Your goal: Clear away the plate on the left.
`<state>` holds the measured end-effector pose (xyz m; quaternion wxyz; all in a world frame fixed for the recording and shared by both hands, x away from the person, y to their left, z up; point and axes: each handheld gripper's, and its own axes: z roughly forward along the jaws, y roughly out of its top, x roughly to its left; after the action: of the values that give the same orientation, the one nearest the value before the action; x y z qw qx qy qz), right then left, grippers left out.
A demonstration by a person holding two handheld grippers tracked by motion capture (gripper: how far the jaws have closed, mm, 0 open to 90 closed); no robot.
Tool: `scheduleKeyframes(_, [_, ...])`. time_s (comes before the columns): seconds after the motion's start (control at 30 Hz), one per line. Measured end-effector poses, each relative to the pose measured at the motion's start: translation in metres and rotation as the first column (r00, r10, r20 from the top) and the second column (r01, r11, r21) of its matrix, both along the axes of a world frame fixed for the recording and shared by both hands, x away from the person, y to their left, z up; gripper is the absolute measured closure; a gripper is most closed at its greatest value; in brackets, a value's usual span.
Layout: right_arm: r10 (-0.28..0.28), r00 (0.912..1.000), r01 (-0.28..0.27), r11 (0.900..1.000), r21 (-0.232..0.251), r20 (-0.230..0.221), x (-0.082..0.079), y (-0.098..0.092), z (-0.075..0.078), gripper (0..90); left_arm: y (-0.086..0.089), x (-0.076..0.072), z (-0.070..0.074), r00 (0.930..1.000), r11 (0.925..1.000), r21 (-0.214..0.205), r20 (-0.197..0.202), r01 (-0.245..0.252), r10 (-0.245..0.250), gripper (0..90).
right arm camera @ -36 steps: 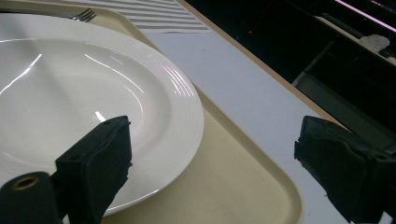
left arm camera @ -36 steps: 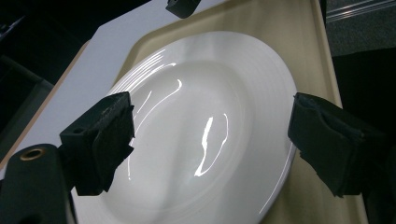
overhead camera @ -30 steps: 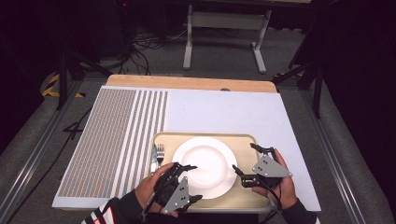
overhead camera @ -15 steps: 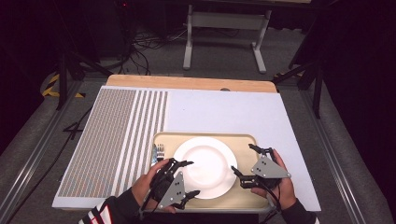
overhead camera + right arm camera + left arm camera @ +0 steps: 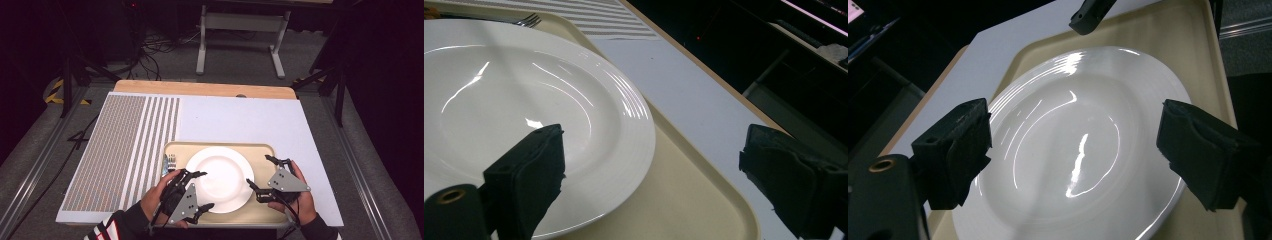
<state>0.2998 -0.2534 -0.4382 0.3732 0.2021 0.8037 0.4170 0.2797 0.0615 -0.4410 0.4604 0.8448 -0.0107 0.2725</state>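
- High view: I've got the white plate [image 5: 220, 178] sitting in the middle of the beige tray [image 5: 260, 152], which lies on the near right part of the tabletop [image 5: 240, 120]. A fork [image 5: 170, 162] lies in the tray just left of the plate. My left hand-held gripper [image 5: 202, 190] is at the plate's left edge, jaws spread, one tip over the rim and one off the near edge. My right hand-held gripper [image 5: 259, 172] sits at the plate's right edge, jaws also spread wide.
- Left gripper view: I'm looking across the plate [image 5: 1083, 150], with both black pads apart, one on each side of it, nothing pinched. I can't tell whether either pad touches the rim. The tip of the other gripper's jaw pokes in at the top.
- Right gripper view: jaws wide apart again; the left pad hangs over the plate [image 5: 524, 110], the right pad out past the tray [image 5: 704, 200] edge. The fork [image 5: 526, 20] tines show at the top left.
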Motion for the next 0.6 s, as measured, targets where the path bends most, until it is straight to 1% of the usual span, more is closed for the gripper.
scheduleKeyframes(0.1, [0.002, 1.0000, -0.002, 1.0000, -0.004, -0.001, 0.000, 0.000, 0.000, 11.1, 0.002, 0.000, 0.001, 1.0000, 0.9999, -0.010, -0.008, -0.005, 0.005, 15.6])
scheduleKeyframes(0.17, [0.002, 1.0000, -0.002, 1.0000, -0.002, -0.001, 0.000, 0.001, 0.000, 11.1, 0.003, 0.001, 0.002, 1.0000, 0.9999, -0.011, -0.003, -0.010, 0.010, 15.5])
scheduleKeyframes(0.47, [0.008, 1.0000, -0.008, 0.9999, -0.007, -0.002, -0.001, 0.003, 0.000, 11.1, 0.010, 0.003, 0.007, 0.9996, 0.9991, -0.032, -0.007, -0.027, 0.027, 15.2])
scheduleKeyframes(0.6, [0.014, 0.9999, -0.014, 0.9998, -0.011, -0.005, -0.002, 0.005, -0.001, 11.1, 0.013, 0.004, 0.008, 0.9993, 0.9988, -0.034, -0.007, -0.037, 0.036, 14.8])
